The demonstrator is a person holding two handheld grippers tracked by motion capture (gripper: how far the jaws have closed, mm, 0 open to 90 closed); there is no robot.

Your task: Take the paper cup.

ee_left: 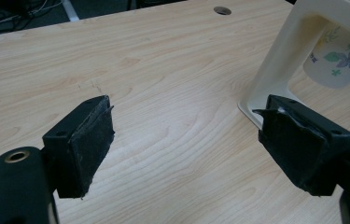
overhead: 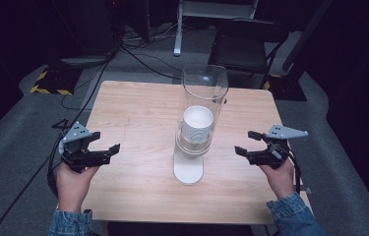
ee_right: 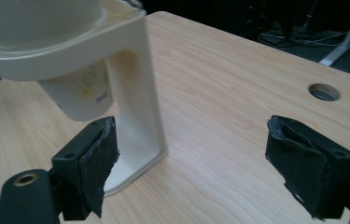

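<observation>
A cup dispenser [overhead: 194, 132] stands upright near the middle of the table [overhead: 138, 108], just toward the person's edge from centre. It is a tall clear tube [overhead: 204, 88], smooth and glossy, seated in a cream plastic collar that is carried by a flat upright post down to a rounded cream base plate [overhead: 188, 172]. Inside the tube sits a stack of white paper cups [overhead: 197, 123], its ribbed rims showing through the wall. The lowest cup pokes out below the collar; the left gripper view shows it [ee_left: 338, 58] printed with pale green and violet flowers, cut off by the frame's edge at 2 o'clock.

The tabletop is light wood-grain laminate with rounded corners and a small round cable hole [ee_right: 324, 92] near its far edge.

The left gripper [overhead: 104, 142] hovers at 9 o'clock from the dispenser, well apart from it, jaws spread wide with nothing between them. The right gripper [overhead: 248, 142] hovers at 3 o'clock, also apart from it, jaws spread and empty. Each gripper's jaws are matte black blocks faced with rough, frayed dark padding. A grey three-cornered plate tops each gripper, and denim sleeves [overhead: 295, 216] reach in at 6 o'clock.

In the right gripper view the tube's top is cut off at 11 o'clock, and the cup's print is blurred. Beyond the table the room is dark; cables on grey floor and a black chair [overhead: 246, 46] at 1 o'clock are dimly made out.
</observation>
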